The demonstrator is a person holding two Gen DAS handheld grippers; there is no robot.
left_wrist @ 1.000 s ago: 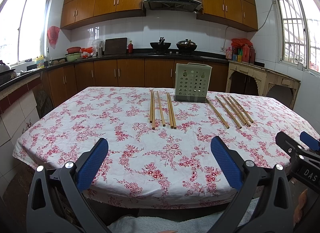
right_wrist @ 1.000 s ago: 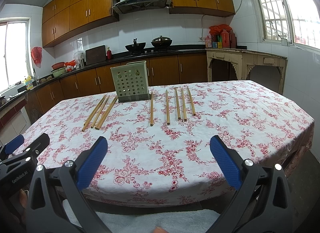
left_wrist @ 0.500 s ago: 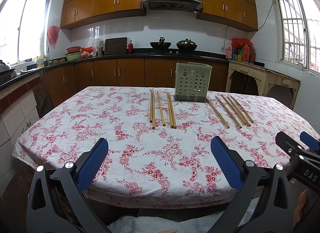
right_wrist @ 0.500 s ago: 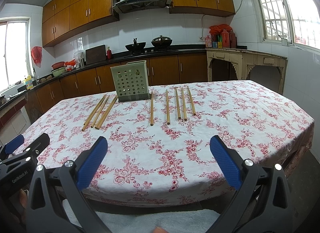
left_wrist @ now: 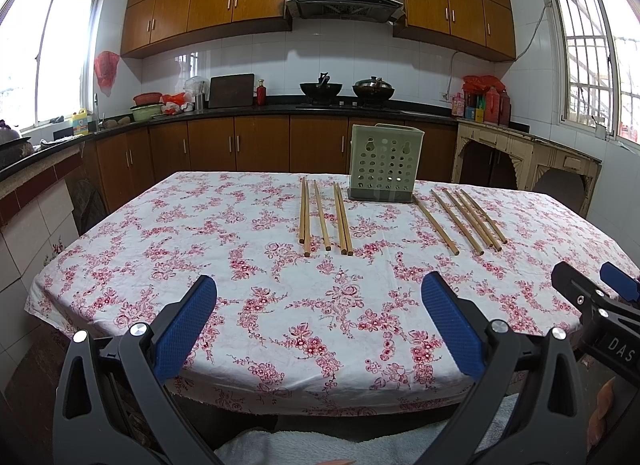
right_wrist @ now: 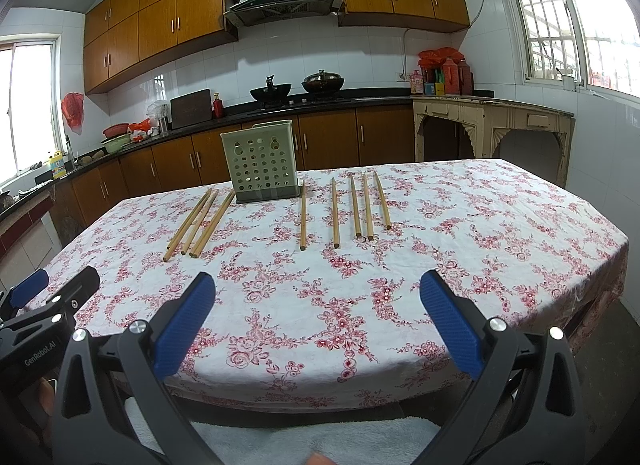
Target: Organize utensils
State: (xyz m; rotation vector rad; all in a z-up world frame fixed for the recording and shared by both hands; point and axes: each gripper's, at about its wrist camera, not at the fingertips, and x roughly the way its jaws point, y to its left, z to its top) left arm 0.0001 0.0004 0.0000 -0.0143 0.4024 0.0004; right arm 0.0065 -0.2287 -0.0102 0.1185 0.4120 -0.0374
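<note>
A pale green perforated utensil holder (left_wrist: 382, 163) stands upright at the far middle of the table; it also shows in the right wrist view (right_wrist: 262, 163). Several wooden chopsticks lie flat to its left (left_wrist: 325, 217) and several to its right (left_wrist: 466, 217); in the right wrist view the left group (right_wrist: 200, 223) and the right group (right_wrist: 350, 207) both show. My left gripper (left_wrist: 318, 323) is open and empty, held at the table's near edge. My right gripper (right_wrist: 316, 323) is open and empty, beside it.
The table has a white cloth with red flowers (left_wrist: 280, 297). A white towel (left_wrist: 360, 447) lies below the near edge. Kitchen counters with woks (left_wrist: 320, 89) run along the far wall. A cream side table (left_wrist: 528, 153) stands at the right.
</note>
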